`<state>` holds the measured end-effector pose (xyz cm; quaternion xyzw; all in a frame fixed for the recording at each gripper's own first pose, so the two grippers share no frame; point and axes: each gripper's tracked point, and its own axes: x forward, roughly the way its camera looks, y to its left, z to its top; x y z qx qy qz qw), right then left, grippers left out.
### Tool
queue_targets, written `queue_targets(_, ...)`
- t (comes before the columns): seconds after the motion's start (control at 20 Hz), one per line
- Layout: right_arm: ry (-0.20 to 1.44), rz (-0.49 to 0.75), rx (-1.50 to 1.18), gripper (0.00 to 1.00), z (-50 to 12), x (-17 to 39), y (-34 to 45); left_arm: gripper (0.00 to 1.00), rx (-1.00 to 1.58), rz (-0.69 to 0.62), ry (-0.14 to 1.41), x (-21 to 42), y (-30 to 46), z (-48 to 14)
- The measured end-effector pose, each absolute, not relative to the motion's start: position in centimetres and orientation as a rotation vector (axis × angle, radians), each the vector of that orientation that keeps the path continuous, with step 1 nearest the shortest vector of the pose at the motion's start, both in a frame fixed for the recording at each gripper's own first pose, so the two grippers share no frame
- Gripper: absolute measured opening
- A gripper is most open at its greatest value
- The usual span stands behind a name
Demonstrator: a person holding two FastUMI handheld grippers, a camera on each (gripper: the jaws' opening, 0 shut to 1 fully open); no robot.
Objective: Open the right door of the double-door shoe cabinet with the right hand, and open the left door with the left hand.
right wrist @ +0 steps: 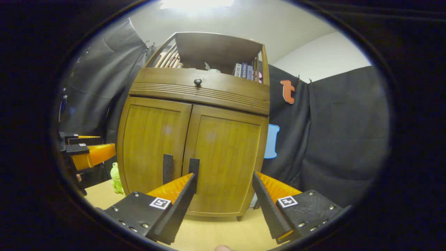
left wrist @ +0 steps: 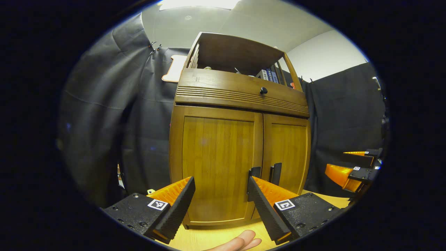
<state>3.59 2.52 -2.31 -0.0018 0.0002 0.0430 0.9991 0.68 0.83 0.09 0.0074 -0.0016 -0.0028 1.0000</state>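
I see the shoe cabinet point(left wrist: 239, 153) standing on the bench point(right wrist: 216, 233) with the left door point(left wrist: 217, 167) and right door point(right wrist: 224, 164) both closed. My left tool point(left wrist: 220, 195) is spread wide before the left door, holding nothing. My right tool point(right wrist: 223, 193) gapes wide, empty, near the right door, its handle point(right wrist: 193, 169) just beyond one finger.
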Motion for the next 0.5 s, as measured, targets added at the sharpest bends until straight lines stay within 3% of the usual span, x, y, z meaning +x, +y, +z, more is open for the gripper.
queue_targets(0.5,0.109,0.221,0.063,0.96,-7.6,14.4,9.2,0.92,0.038,0.009,-0.034,1.8,2.5,0.6)
